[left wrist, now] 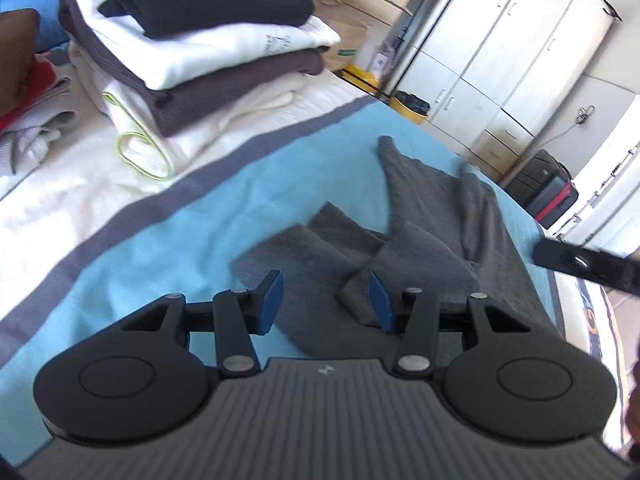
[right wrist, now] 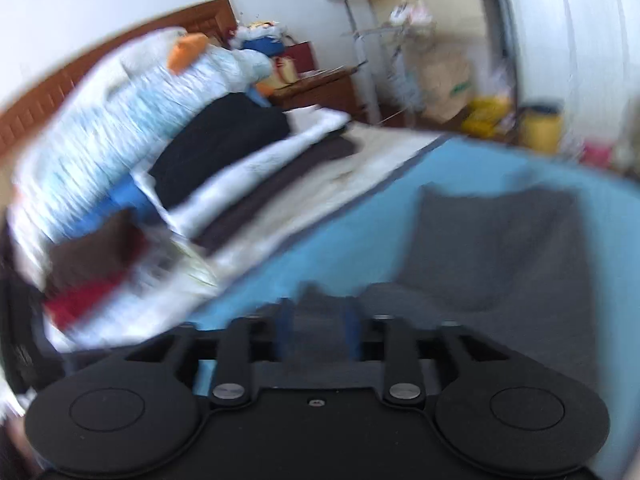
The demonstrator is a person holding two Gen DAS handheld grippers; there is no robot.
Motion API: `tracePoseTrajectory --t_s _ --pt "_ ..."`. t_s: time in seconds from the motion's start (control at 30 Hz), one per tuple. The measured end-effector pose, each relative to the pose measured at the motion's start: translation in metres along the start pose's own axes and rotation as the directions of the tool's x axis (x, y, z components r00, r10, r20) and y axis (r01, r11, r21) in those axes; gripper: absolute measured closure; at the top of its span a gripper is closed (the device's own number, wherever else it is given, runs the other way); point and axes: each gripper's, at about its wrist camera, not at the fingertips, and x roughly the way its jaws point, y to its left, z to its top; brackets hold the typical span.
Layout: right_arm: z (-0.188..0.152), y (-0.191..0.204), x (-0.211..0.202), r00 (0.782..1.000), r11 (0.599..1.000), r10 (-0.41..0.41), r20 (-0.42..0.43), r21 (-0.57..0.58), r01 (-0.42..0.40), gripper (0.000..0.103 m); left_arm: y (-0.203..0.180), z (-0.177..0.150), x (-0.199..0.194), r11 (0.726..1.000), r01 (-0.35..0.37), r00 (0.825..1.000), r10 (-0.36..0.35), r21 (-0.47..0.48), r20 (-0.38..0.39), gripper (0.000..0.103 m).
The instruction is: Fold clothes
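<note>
Evidently the grey garment (left wrist: 420, 236) is partway through its fold: it lies on the blue blanket (left wrist: 168, 216), one long piece running away from the jaws and shorter pieces crossed over each other just ahead of them. The left gripper (left wrist: 326, 300) hangs over the near edge of the cloth with its jaws parted and nothing pinched; the blue pads (left wrist: 272, 300) stand clear of the fabric, which shows beneath and beyond the gap. The right gripper (right wrist: 318, 330) is blurred in its own view, yet its jaws also read as spread, with grey cloth seen past them and no sign of a pinch. Judging from this, the step in hand is to take a fresh hold for the next fold. Doing it well likely means bringing each set of jaws down onto a single clean edge or corner, not onto the bunched overlap between them, so that one layer lifts and the rest stays flat. Both grips should probably close at matching points on either side, so the fold line runs straight. The stack of folded clothes (left wrist: 192, 40), well beyond the left jaws, looks like where the garment ends up.
</note>
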Motion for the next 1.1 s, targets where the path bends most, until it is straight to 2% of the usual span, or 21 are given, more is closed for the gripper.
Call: tracePoseTrajectory --t_s 0.1,0.27,0.33,0.4,0.47,0.5,0.63,0.67,0.7,0.73,0.77,0.8,0.83,0.87,0.93,1.0,1.1 --pt "-0.02 -0.02 -0.038 0.984 0.979 -0.174 -0.034 -0.111 0.169 0.054 -0.008 -0.004 0.002 0.999 0.046 0.999 -0.046 0.01 -0.016 0.057" --pt "-0.067 -0.064 -0.083 0.954 0.961 -0.274 -0.118 -0.081 0.266 0.051 -0.024 -0.011 0.011 0.995 0.089 0.995 -0.086 0.048 -0.047 0.057" --pt "-0.085 -0.078 -0.095 0.952 0.96 -0.281 -0.123 -0.02 0.28 0.05 -0.03 -0.014 0.017 0.995 0.072 0.996 -0.067 0.072 -0.06 0.055" --pt "-0.102 -0.093 -0.1 0.958 0.959 -0.255 -0.131 0.091 0.268 0.05 -0.034 -0.015 0.024 0.995 0.044 0.997 -0.039 0.089 -0.063 0.054" --pt "-0.11 -0.1 -0.095 0.96 0.952 -0.226 -0.166 0.171 0.253 0.05 -0.036 -0.014 0.034 0.995 0.022 0.998 -0.016 0.095 -0.063 0.048" --pt "-0.112 -0.101 -0.092 0.96 0.95 -0.218 -0.174 0.188 0.25 0.05 -0.037 -0.013 0.039 0.995 0.016 0.998 -0.009 0.102 -0.065 0.048" --pt "-0.107 -0.085 -0.093 0.974 0.967 -0.204 -0.098 0.132 0.216 0.049 -0.039 -0.011 0.059 0.993 -0.015 0.996 0.025 0.118 -0.08 0.044" --pt "-0.106 -0.079 -0.092 0.978 0.974 -0.193 -0.082 0.104 0.201 0.049 -0.034 -0.012 0.063 0.996 -0.014 0.996 0.021 0.086 -0.086 0.044" --pt "-0.105 -0.067 -0.088 0.98 0.982 -0.184 -0.078 0.019 0.186 0.049 -0.028 -0.012 0.067 0.999 -0.011 0.996 0.015 0.045 -0.092 0.044" --pt "-0.103 -0.049 -0.08 0.978 0.975 -0.193 -0.082 -0.13 0.181 0.049 -0.019 -0.011 0.069 1.0 0.001 0.995 -0.002 -0.019 -0.096 0.044" --pt "-0.1 -0.031 -0.073 0.976 0.946 -0.202 -0.084 -0.276 0.172 0.049 -0.012 -0.011 0.071 0.998 0.025 0.995 -0.031 -0.063 -0.098 0.048" --pt "-0.099 -0.013 -0.066 0.974 0.898 -0.214 -0.08 -0.408 0.164 0.049 -0.006 -0.01 0.071 0.994 0.053 0.993 -0.062 -0.091 -0.099 0.055" --pt "-0.1 0.002 -0.057 0.972 0.849 -0.225 -0.064 -0.503 0.164 0.049 -0.003 -0.009 0.07 0.992 0.072 0.991 -0.082 -0.104 -0.102 0.081" --pt "-0.099 0.013 -0.046 0.975 0.827 -0.211 -0.071 -0.545 0.139 0.049 -0.001 -0.008 0.07 0.99 0.085 0.989 -0.097 -0.11 -0.11 0.092" --pt "-0.096 0.025 -0.022 0.981 0.843 -0.138 -0.138 -0.536 0.043 0.049 -0.001 -0.008 0.068 0.988 0.107 0.987 -0.119 -0.114 -0.107 0.092" --pt "-0.099 0.029 0.003 0.976 0.857 -0.095 -0.198 -0.515 -0.02 0.051 -0.002 -0.008 0.065 0.987 0.118 0.986 -0.129 -0.107 -0.102 0.092" --pt "-0.109 0.025 0.03 0.963 0.849 -0.219 -0.159 -0.517 0.107 0.051 -0.005 -0.008 0.063 0.987 0.13 0.985 -0.14 -0.095 -0.103 0.092"
